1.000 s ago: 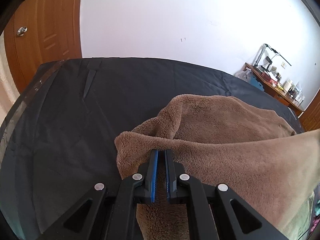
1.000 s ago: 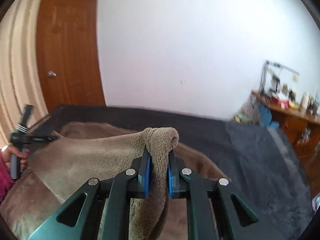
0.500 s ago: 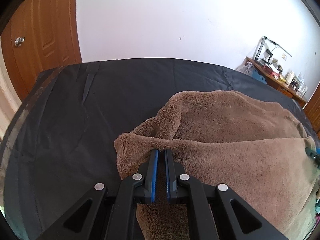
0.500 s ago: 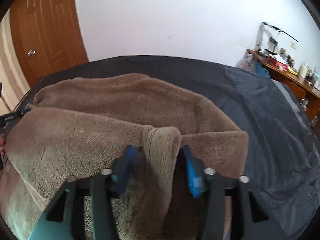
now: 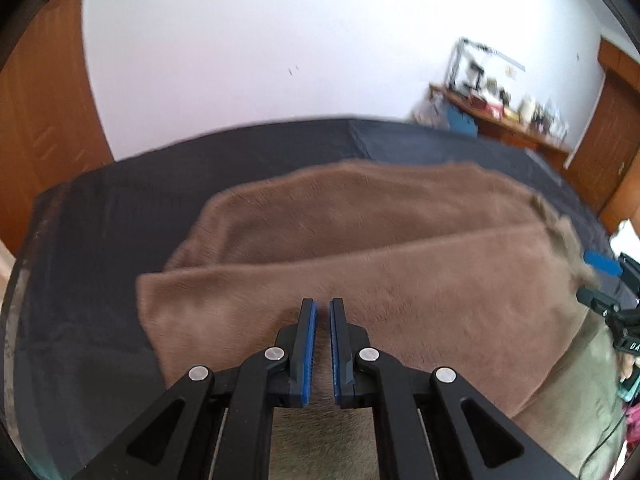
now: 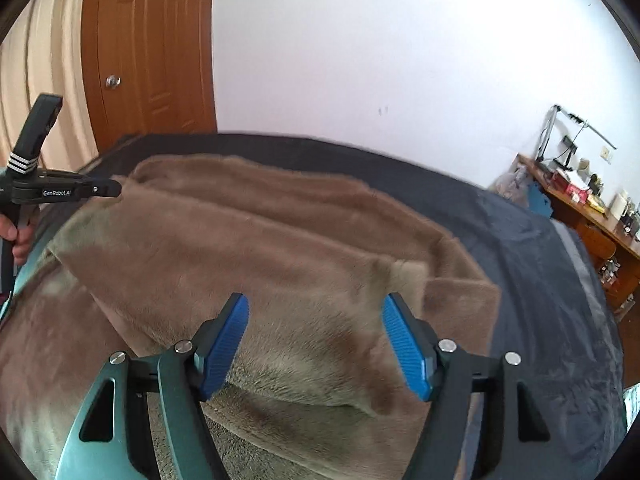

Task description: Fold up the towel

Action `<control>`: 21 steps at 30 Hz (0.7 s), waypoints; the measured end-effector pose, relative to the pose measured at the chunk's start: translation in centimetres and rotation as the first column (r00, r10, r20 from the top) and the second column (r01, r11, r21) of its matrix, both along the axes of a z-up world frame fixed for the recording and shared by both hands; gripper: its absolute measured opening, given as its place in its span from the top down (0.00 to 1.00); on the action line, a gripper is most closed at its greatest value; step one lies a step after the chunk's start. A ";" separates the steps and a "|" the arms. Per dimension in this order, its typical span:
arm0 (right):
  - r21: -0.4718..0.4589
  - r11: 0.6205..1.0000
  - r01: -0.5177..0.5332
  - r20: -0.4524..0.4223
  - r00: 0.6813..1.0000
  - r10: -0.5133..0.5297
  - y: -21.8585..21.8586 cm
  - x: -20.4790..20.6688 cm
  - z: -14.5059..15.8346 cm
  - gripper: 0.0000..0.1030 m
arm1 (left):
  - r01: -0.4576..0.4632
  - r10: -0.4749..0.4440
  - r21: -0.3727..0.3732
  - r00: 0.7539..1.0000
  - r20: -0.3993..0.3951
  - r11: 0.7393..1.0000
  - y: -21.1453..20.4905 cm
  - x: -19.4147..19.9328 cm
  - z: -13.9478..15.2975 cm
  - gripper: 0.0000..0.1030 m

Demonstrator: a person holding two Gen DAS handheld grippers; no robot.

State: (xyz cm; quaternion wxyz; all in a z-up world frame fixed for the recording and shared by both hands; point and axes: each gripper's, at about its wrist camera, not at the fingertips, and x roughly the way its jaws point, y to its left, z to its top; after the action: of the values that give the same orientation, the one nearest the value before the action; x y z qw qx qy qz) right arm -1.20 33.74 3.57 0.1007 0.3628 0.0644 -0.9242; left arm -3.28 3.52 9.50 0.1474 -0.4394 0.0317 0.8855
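A brown plush towel [image 5: 400, 280] lies folded over itself on a dark bed cover [image 5: 100, 240], upper layer flat on the lower one. My left gripper [image 5: 322, 302] hovers over the upper layer near its left end, fingers drawn together to a narrow slit with nothing visibly clamped. From the right wrist view the towel [image 6: 260, 260] spreads ahead and the left gripper [image 6: 116, 189] shows at the far left, held by a hand [image 6: 16, 236]. My right gripper [image 6: 315, 300] stands wide open above the towel's right end, with a loose corner [image 6: 404, 272] lying just beyond its right finger.
The dark bed cover [image 6: 540, 280] extends past the towel to the right and far side. A wooden door [image 6: 148, 48] stands at the back left. A cluttered wooden desk [image 6: 592, 208] sits against the white wall at the right.
The right gripper opened fully and let the towel corner drop. The left gripper swung to the right and lifted clear of the towel edge it had held. The towel now lies flat.
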 end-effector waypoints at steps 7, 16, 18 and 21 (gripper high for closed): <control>-0.014 1.000 0.008 0.107 0.994 -0.007 0.4 -1.1 -3.2 0.29 | -0.002 0.002 0.029 1.000 0.013 1.000 -0.8 -1.1 -1.6 0.93; -0.057 0.998 0.030 0.093 0.995 -0.024 1.2 -0.1 -1.6 0.27 | 0.022 -0.022 0.011 1.000 0.007 1.000 -1.0 0.9 -1.0 0.93; -0.062 0.997 0.047 0.071 0.997 -0.043 1.7 0.5 -0.8 0.27 | 0.037 -0.037 -0.014 0.999 0.010 0.999 -0.9 2.2 -0.5 0.93; -0.094 0.992 0.082 0.073 0.994 -0.076 3.5 2.2 -0.1 0.27 | 0.059 -0.059 -0.050 0.998 0.014 0.997 -0.7 4.1 0.2 0.93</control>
State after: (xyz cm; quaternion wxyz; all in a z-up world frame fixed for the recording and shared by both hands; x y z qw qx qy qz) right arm 0.96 37.24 3.42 0.0837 0.3916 0.0014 -0.9163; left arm 0.78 2.80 9.67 0.1626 -0.4476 0.0662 0.8768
